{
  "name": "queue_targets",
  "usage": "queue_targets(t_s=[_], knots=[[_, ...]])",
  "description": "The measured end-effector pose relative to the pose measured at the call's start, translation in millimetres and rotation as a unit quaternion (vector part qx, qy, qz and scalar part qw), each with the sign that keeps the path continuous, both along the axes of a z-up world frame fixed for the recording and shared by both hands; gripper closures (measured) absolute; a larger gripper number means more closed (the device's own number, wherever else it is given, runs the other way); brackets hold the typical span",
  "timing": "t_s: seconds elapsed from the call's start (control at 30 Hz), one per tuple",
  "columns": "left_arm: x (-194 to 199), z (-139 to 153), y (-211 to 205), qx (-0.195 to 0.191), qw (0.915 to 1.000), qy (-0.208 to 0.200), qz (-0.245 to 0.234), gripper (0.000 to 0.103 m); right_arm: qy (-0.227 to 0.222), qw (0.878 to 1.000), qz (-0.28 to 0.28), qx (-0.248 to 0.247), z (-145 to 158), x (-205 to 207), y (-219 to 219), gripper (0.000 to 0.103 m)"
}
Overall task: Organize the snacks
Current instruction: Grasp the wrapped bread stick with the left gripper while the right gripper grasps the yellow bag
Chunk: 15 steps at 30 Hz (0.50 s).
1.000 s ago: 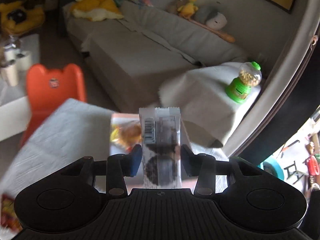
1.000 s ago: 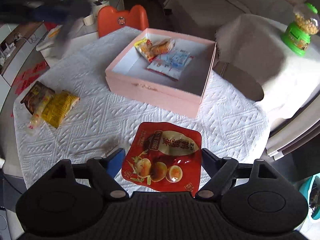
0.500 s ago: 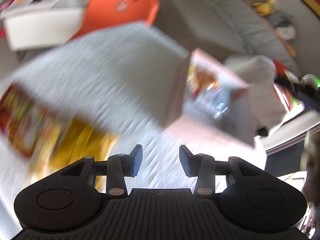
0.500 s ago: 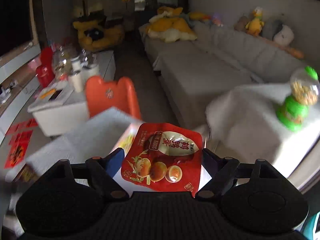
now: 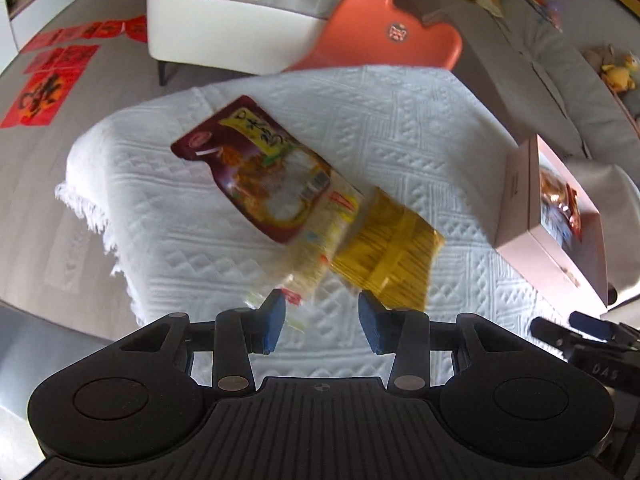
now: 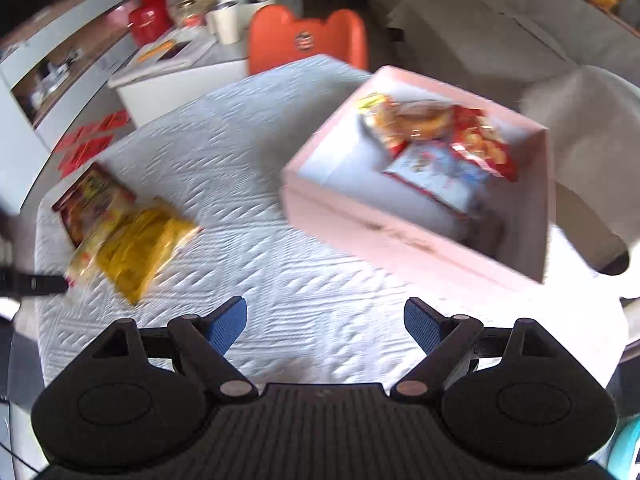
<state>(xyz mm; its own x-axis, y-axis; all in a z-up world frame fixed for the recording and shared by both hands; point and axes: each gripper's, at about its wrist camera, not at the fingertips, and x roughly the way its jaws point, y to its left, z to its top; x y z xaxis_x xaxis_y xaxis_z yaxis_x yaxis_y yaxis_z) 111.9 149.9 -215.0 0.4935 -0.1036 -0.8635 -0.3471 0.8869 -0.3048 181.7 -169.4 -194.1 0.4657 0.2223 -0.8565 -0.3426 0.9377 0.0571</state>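
Note:
A dark red snack pouch, a clear packet and a yellow packet lie overlapping on the white cloth. My left gripper hovers open just above the near end of this pile, with nothing between its fingers. The pink box stands at the right of the table and holds the red egg pouch, a blue-white packet and an orange-yellow packet. My right gripper is open and empty over the cloth in front of the box.
An orange chair stands behind the white-clothed table. A white low table with cups is further back, a grey sofa at the right. Red paper sheets lie on the floor. The other gripper shows at the left view's right edge.
The left gripper let go of its white bar and swung left and down over the pile. The right gripper released the red egg pouch, which now lies in the box.

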Motion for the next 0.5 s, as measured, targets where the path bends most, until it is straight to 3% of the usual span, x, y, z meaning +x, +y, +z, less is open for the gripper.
queue_targets(t_s=[0.1, 0.23, 0.37, 0.43, 0.5], knots=[[12, 0, 6, 0.007, 0.9998, -0.008, -0.018, 0.058, 0.012, 0.999, 0.026, 0.023, -3, -1, 26, 0.016], [50, -14, -5, 0.061, 0.9948, 0.011, -0.081, 0.058, 0.027, 0.997, 0.048, 0.062, 0, 14, 55, 0.016], [73, -38, -13, 0.059, 0.9885, 0.030, -0.136, 0.059, -0.002, 0.997, 0.068, 0.039, 9, 15, 82, 0.016], [69, -37, -14, 0.059, 0.9869, 0.021, -0.149, 0.070, -0.012, 0.997, 0.073, 0.020, 11, 12, 89, 0.016], [56, -36, -9, 0.025, 0.9891, 0.022, -0.144, 0.071, -0.018, 0.997, 0.077, -0.007, 9, 12, 97, 0.016]])
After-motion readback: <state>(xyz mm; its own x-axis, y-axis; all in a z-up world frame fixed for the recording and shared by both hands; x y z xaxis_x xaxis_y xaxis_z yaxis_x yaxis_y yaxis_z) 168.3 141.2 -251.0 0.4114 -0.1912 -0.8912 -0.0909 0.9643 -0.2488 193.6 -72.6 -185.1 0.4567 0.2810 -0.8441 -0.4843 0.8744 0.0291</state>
